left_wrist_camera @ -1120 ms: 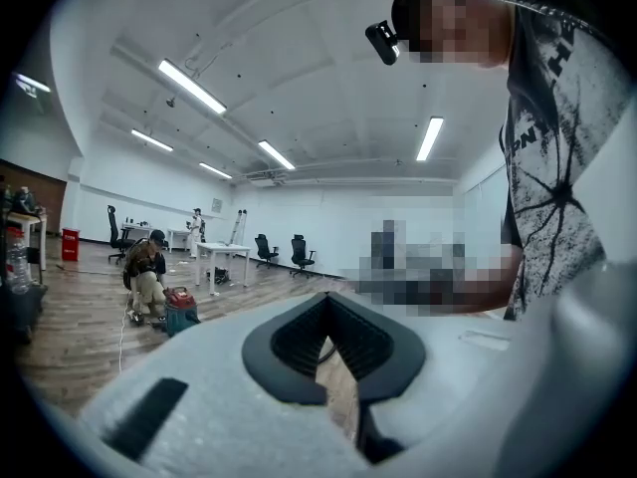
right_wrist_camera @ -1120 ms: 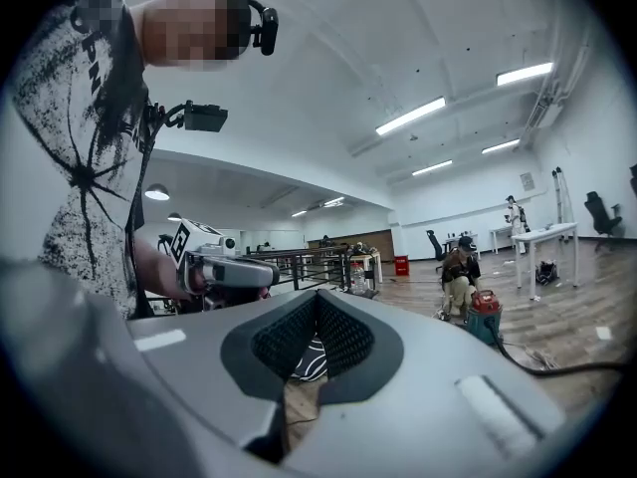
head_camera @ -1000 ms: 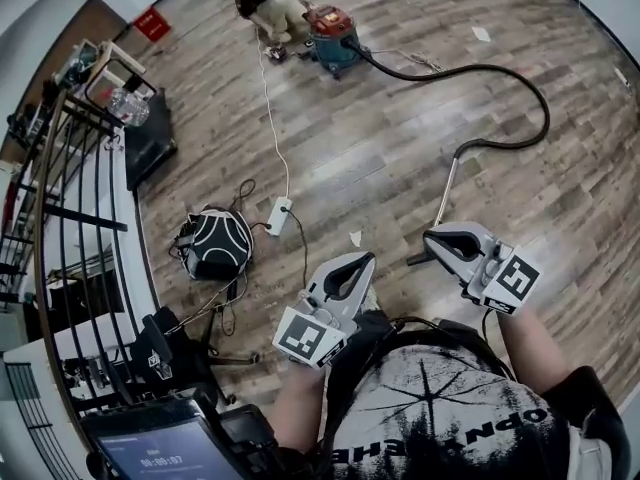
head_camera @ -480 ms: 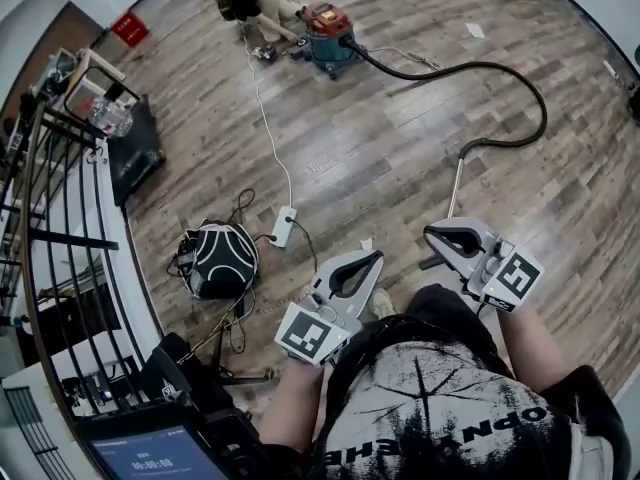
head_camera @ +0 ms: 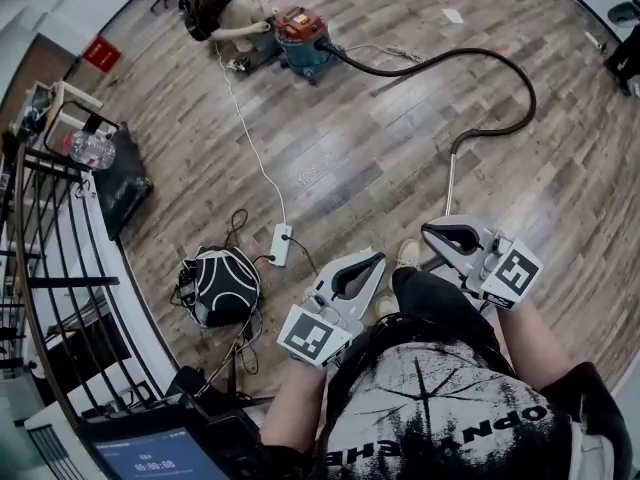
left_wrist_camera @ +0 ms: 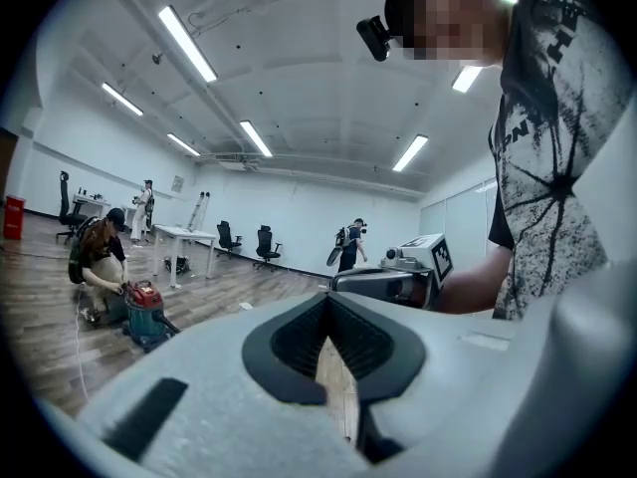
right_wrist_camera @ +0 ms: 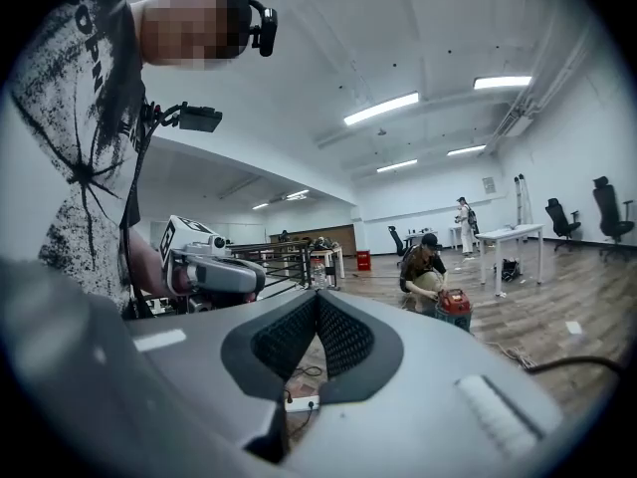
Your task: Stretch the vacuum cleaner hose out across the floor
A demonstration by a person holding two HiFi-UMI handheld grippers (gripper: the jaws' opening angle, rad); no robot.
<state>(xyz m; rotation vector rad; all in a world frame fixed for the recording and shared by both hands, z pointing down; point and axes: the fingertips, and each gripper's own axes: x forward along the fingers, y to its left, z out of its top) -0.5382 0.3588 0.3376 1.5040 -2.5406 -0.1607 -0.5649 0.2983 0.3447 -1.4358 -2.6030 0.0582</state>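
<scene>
Operator, seen from overhead and from both gripper views: white T-shirt [head_camera: 440, 408] with black splatter print and black lettering, black short sleeves [head_camera: 592, 408], dark trousers [head_camera: 440, 298], pale shoes [head_camera: 407, 253]. Black head camera [right_wrist_camera: 264, 26] on a headband; small black box [right_wrist_camera: 201, 118] with a cable at the chest. Left gripper [head_camera: 376, 257] and right gripper [head_camera: 428, 231]: pale grey shells, black ribbed pads [left_wrist_camera: 299, 339], black-and-white marker cubes [head_camera: 307, 335]

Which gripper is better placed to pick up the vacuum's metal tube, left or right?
Right. The right gripper is close to the near end of the metal tube; the left gripper is farther off.
</scene>
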